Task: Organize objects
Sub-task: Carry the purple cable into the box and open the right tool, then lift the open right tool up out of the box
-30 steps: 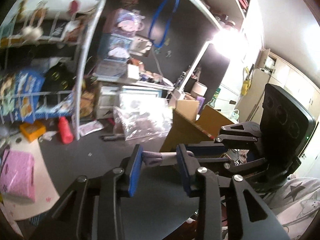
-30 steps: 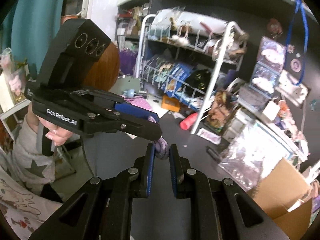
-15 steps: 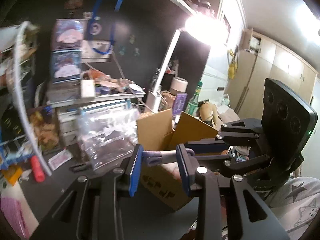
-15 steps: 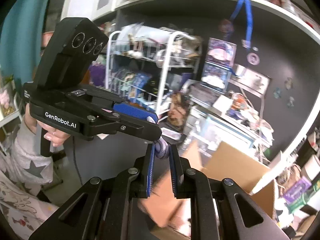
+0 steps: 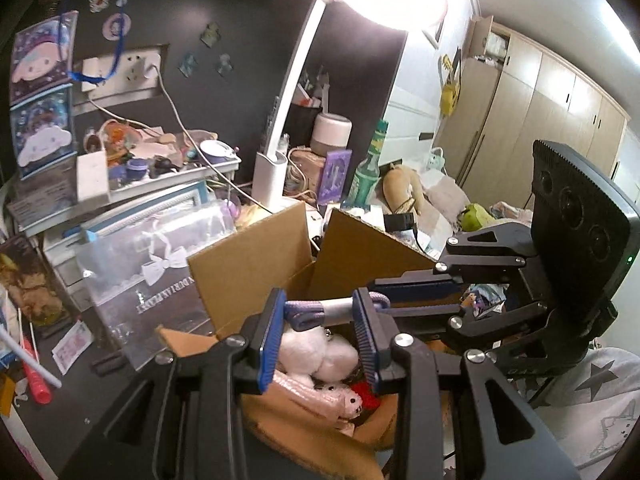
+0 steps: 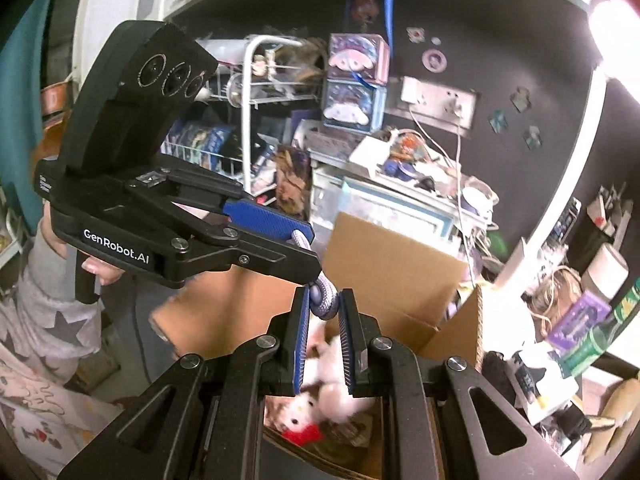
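Observation:
Both grippers hold one purple braided cord (image 5: pixel 316 312) with a grey middle, stretched between them. My left gripper (image 5: pixel 320 312) is shut on its length. My right gripper (image 6: pixel 324 308) is shut on the cord's looped end (image 6: pixel 325 304). The cord hangs just above an open cardboard box (image 5: pixel 248 264), also in the right wrist view (image 6: pixel 392 264). Inside the box lie white and pink plush toys (image 5: pixel 320 356), one with a red bow (image 6: pixel 304 432). The other gripper's body shows in each view: the right one (image 5: pixel 540 280), the left one (image 6: pixel 160 184).
A clear plastic bag (image 5: pixel 152 256) leans left of the box. A white desk lamp (image 5: pixel 276 152), a green bottle (image 5: pixel 368 168) and cluttered trays (image 5: pixel 160 168) stand behind. A white wire rack (image 6: pixel 248 112) is at the far left. A red bottle (image 5: pixel 36 380) lies on the desk.
Both grippers have swung right together with the cord, from over the bare dark desk to over the open box. Their hold on the cord is unchanged.

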Demonstrator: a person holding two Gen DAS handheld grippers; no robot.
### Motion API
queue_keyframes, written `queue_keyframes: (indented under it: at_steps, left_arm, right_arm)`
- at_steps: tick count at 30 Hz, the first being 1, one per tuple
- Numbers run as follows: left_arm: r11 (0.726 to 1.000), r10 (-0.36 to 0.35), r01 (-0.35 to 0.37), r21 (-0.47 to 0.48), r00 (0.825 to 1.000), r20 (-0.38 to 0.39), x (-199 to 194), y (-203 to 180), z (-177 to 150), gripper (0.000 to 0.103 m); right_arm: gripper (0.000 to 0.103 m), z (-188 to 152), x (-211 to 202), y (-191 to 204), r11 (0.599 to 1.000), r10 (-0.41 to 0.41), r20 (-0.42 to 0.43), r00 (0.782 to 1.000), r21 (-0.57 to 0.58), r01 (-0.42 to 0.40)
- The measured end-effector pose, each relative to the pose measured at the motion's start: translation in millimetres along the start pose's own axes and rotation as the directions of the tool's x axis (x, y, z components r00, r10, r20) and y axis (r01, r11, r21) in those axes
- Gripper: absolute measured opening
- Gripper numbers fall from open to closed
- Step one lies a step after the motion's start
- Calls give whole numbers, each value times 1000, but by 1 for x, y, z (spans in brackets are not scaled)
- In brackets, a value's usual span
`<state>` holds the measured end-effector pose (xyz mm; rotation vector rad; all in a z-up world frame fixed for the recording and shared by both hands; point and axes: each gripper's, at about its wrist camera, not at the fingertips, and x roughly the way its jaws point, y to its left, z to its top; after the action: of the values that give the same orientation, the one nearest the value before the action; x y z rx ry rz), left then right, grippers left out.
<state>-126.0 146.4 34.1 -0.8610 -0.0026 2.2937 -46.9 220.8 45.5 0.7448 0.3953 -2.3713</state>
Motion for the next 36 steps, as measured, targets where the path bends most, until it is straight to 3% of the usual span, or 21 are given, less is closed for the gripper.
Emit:
queue_keyframes:
  at_steps: [8,11,13,14,15,22,24,29,36]
  left_arm:
    - [1000,15,-15,11,1000,-24,9,-2,1,34]
    - [999,43,-42,12,999,-23,9,-2,0,52]
    - [999,52,-52,8,999,-12,5,-2,-1,61]
    - [998,59,-59,7,998,-4,3,-2,-1,69]
    - [998,69,-69,7,998,7,0,-2,-2,74]
    - [991,134,-136,19,988,80,-28,-11,-11,88]
    - [984,171,-175,25,979,107,-38,-14,-15,98]
    - [970,238,-244,15,955,175,-67,-21,-27,102]
    - [927,373,-369,-69,884,280,-107,-28,-48,102]
  right_arm:
    - [11,-9,0,-11,999,-17,-27,999,34,18]
    - [14,-9,0,-9,999,-23,-37,999,31,25]
    - [33,-8,0,-7,999,-36,-37,999,26,37]
    - [36,-8,-1,-6,999,-41,-36,999,24,42]
    - [37,-9,-1,-5,999,-44,-34,998,22,45]
    - [38,-11,-6,4,998,-49,-32,998,38,50]
    - [43,-11,-9,5,997,-52,-22,998,52,53]
    - [53,-8,-18,11,995,-65,15,998,77,64]
    - [73,-5,-30,28,993,-102,68,993,66,97]
